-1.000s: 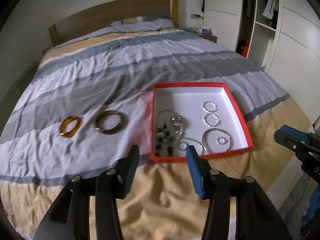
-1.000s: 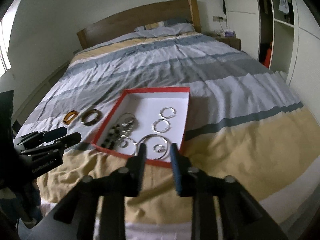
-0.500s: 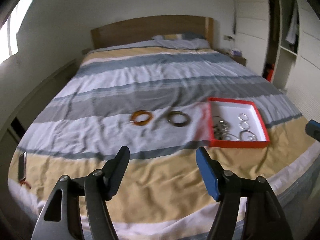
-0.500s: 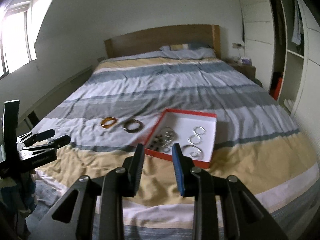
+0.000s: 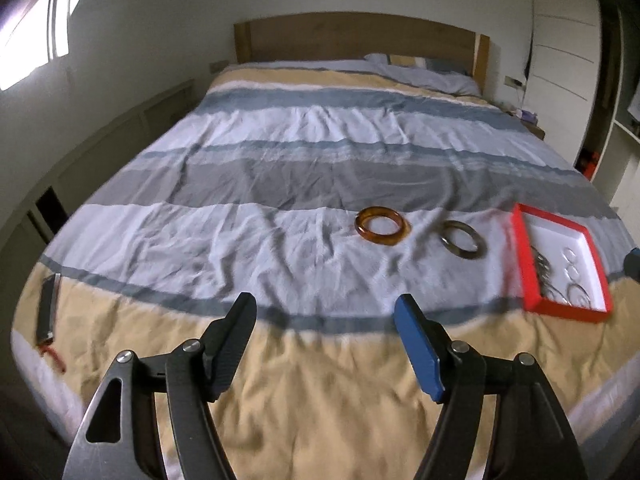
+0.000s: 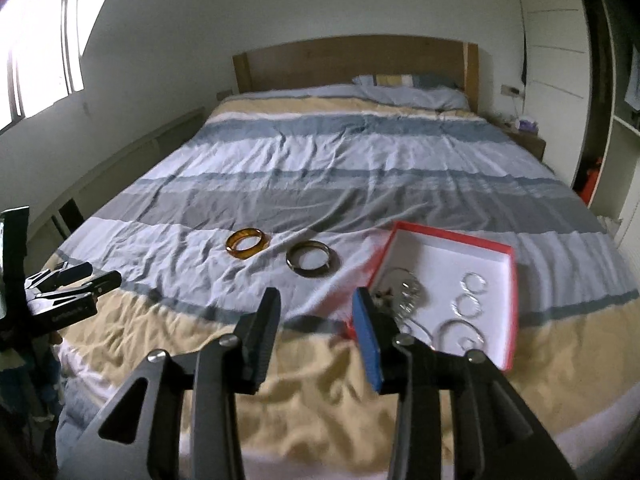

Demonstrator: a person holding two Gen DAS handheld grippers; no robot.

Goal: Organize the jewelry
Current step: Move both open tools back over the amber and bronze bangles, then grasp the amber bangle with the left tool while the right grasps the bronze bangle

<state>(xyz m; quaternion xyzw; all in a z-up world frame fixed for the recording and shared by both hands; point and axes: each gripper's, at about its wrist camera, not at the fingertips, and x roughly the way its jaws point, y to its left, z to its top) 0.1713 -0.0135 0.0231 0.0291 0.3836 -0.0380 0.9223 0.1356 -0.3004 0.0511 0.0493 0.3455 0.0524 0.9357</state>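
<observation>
An amber bangle [image 5: 381,226] [image 6: 246,243] and a dark brown bangle [image 5: 463,239] [image 6: 313,264] lie side by side on the striped bed. To their right a red box [image 5: 527,264] [image 6: 513,304] with a white inside holds several silver rings and a beaded piece. My left gripper [image 5: 325,340] is open and empty over the yellow stripe, well short of the bangles. My right gripper [image 6: 317,332] is open and empty near the box's front left corner. The left gripper also shows in the right wrist view [image 6: 74,280].
A dark flat object [image 5: 47,312] lies at the bed's front left edge. A wooden headboard [image 5: 360,40] and pillow stand at the far end. Wardrobes and shelves [image 6: 560,92] line the right wall.
Both grippers have pulled back and swung left, so the box moved from centre to the right of each view. The right gripper's jaws have opened wider. The jewelry has not moved.
</observation>
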